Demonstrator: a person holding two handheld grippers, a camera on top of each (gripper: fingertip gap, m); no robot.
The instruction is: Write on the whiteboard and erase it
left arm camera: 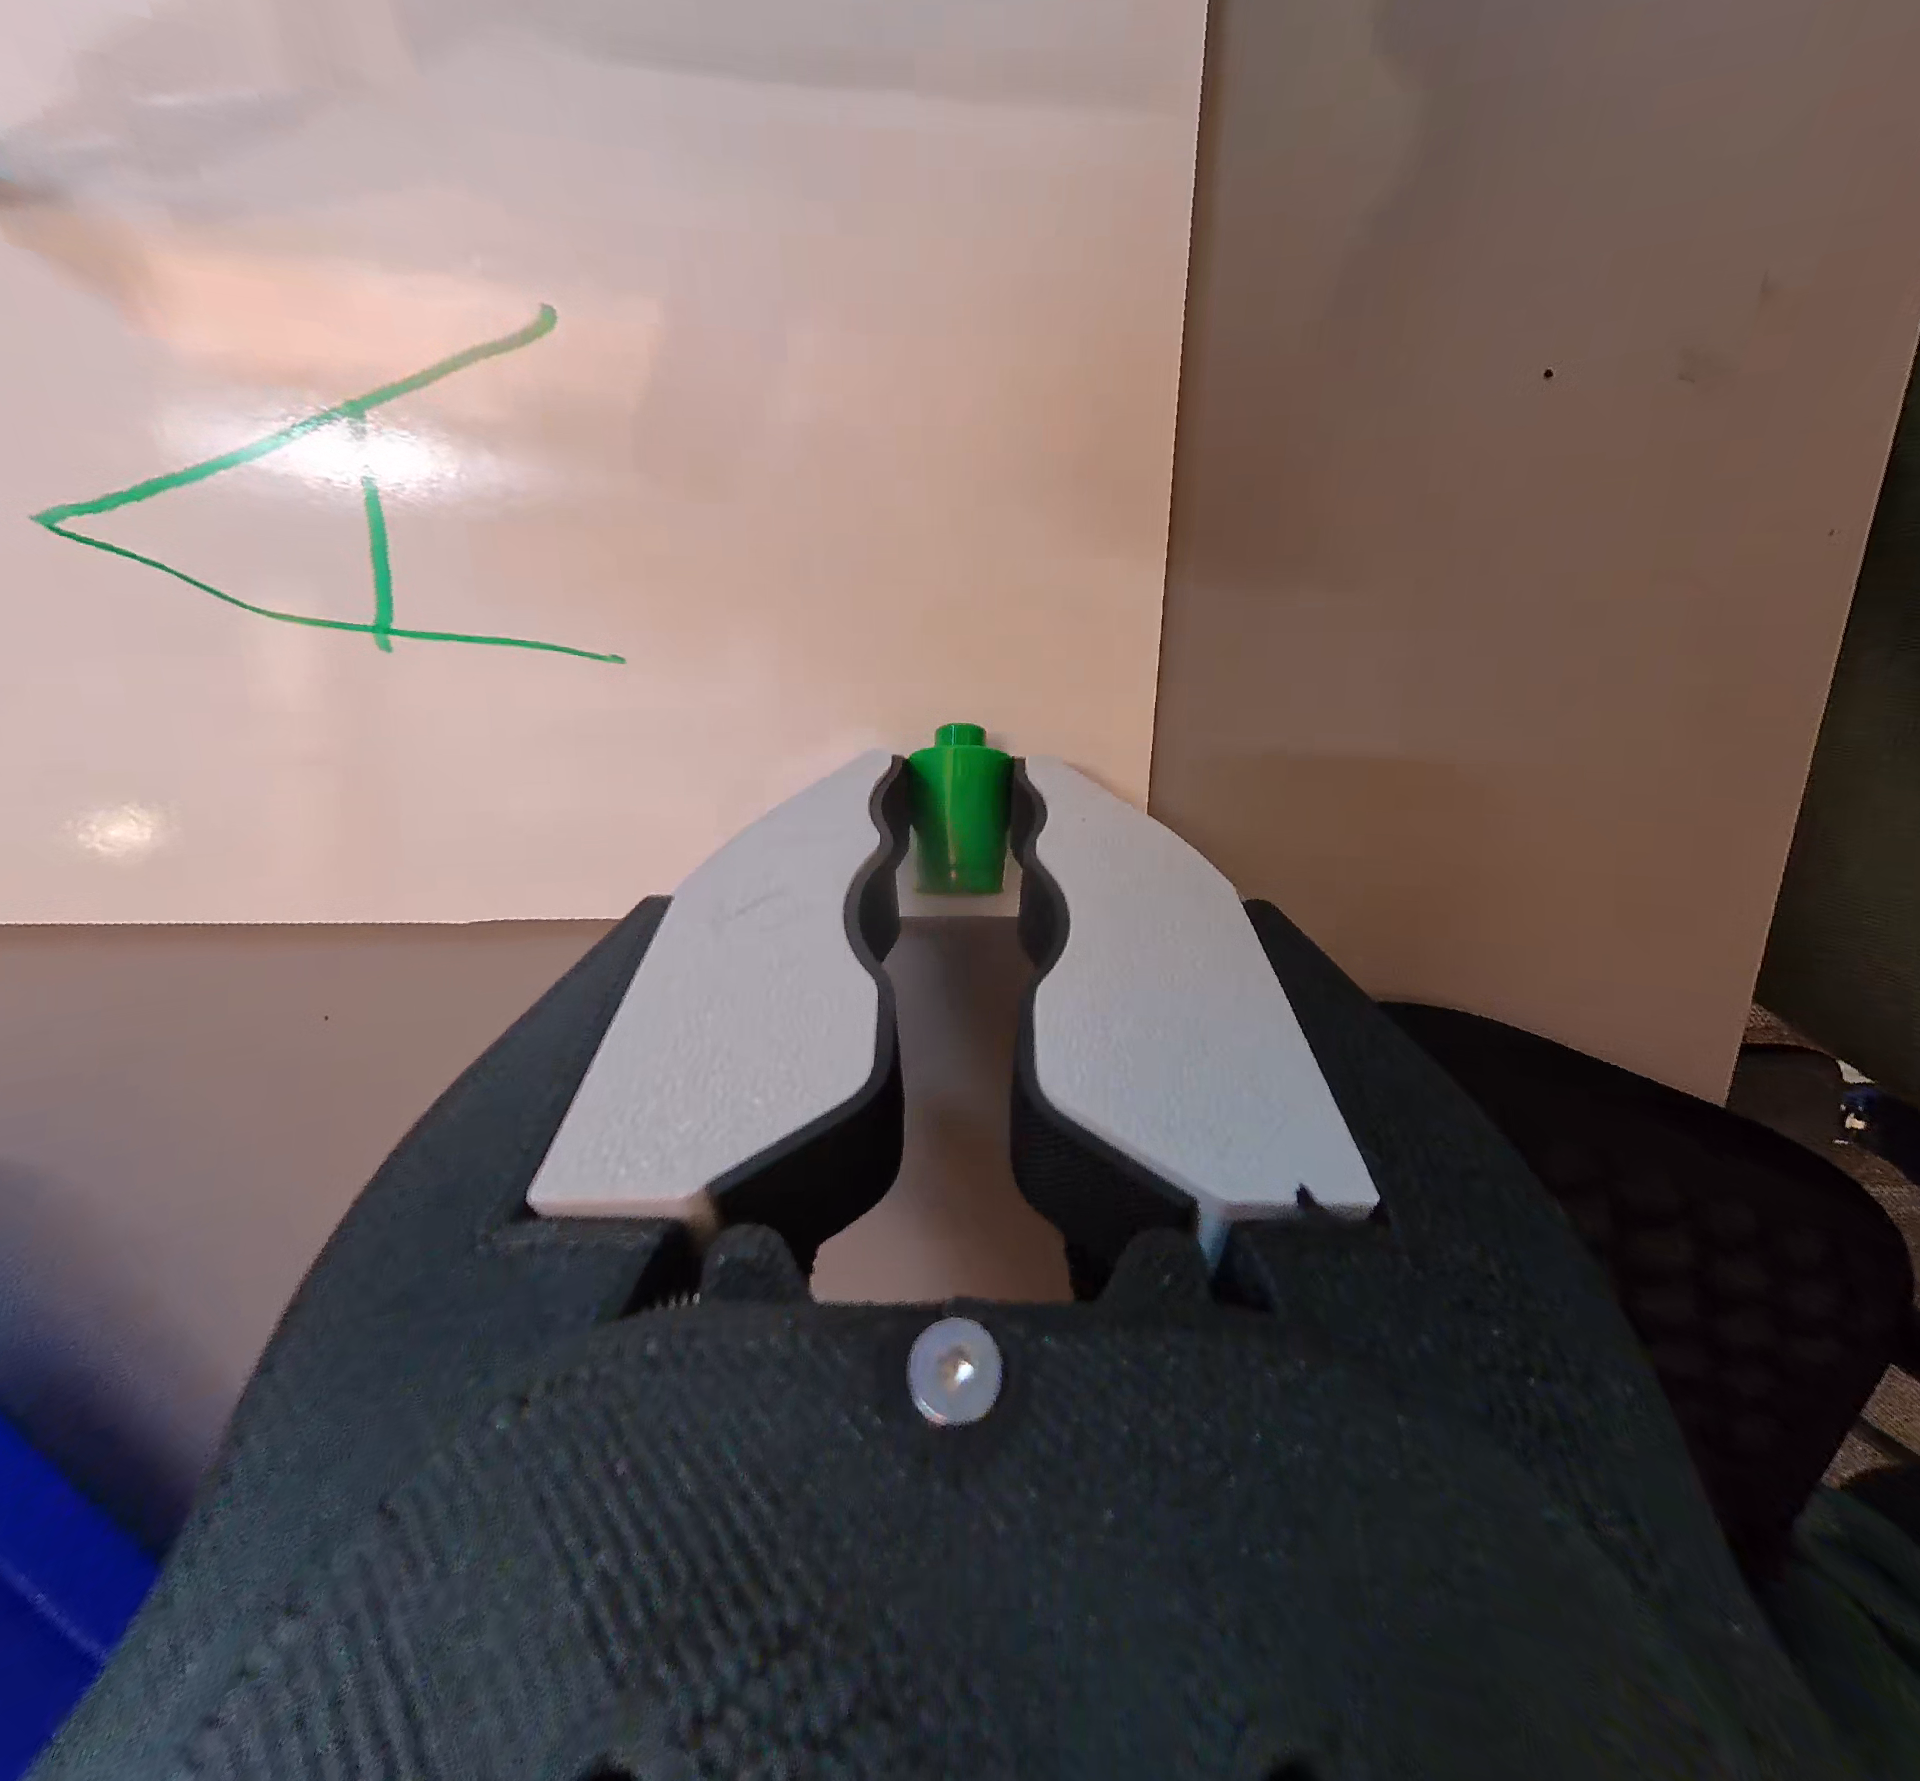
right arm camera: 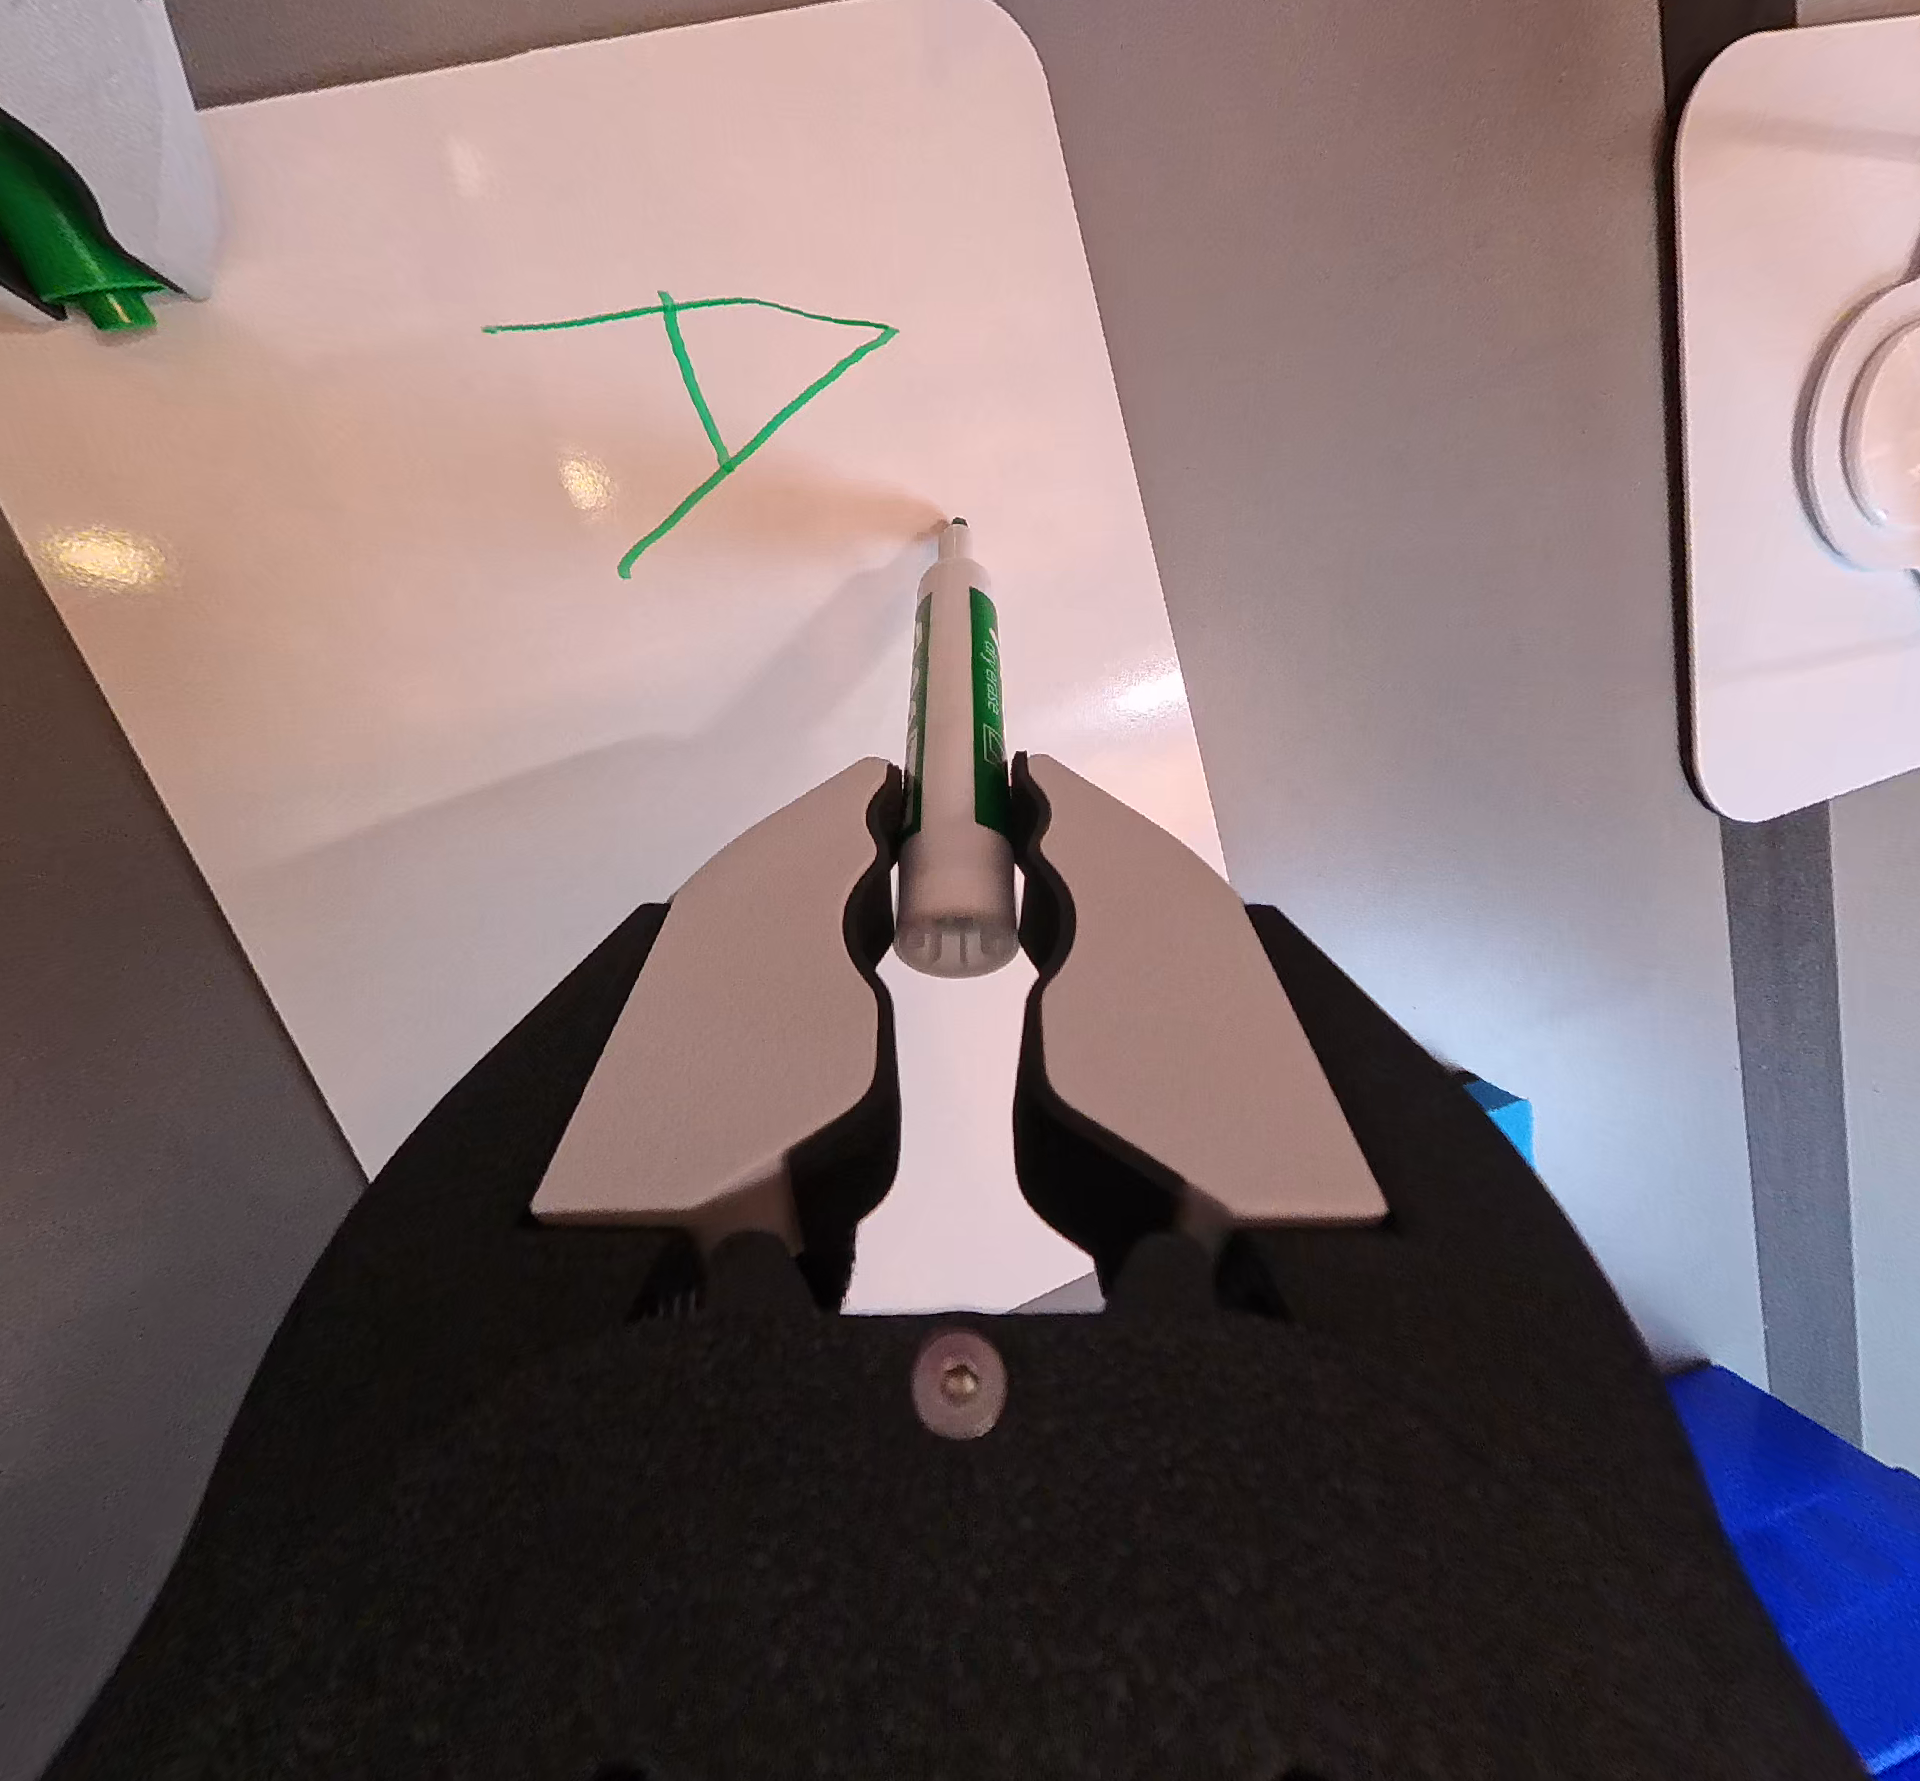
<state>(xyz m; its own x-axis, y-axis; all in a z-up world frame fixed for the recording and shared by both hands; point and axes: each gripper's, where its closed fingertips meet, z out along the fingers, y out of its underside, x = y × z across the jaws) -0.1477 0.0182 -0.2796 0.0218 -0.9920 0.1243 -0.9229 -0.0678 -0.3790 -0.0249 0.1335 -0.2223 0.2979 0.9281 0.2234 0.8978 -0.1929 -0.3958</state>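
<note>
The whiteboard (right arm camera: 436,692) is filling most of the right wrist view, running from the upper middle of the frame down to the lower left, and it is lying flat on a grey-brown surface (right arm camera: 1403,381). In the left wrist view the same board (left arm camera: 831,225) is taking up the upper left, its right edge running down the middle of the frame. Green marker strokes (right arm camera: 727,391), three long lines and a short crossing one, are sitting in the upper middle of the right wrist view and at the left of the left wrist view (left arm camera: 343,526).

The right claw (right arm camera: 958,775) is gripping a green and white marker (right arm camera: 951,755) by its barrel, and the marker's tip is touching the board just right of the strokes. The left claw (left arm camera: 958,765) is pinching a green marker cap (left arm camera: 958,822) between its narrow fingertips, near the board's lower right edge; it is also showing in the upper left corner of the right wrist view (right arm camera: 104,287). A blue object (right arm camera: 1818,1544) is lying at the lower right of the right wrist view.
</note>
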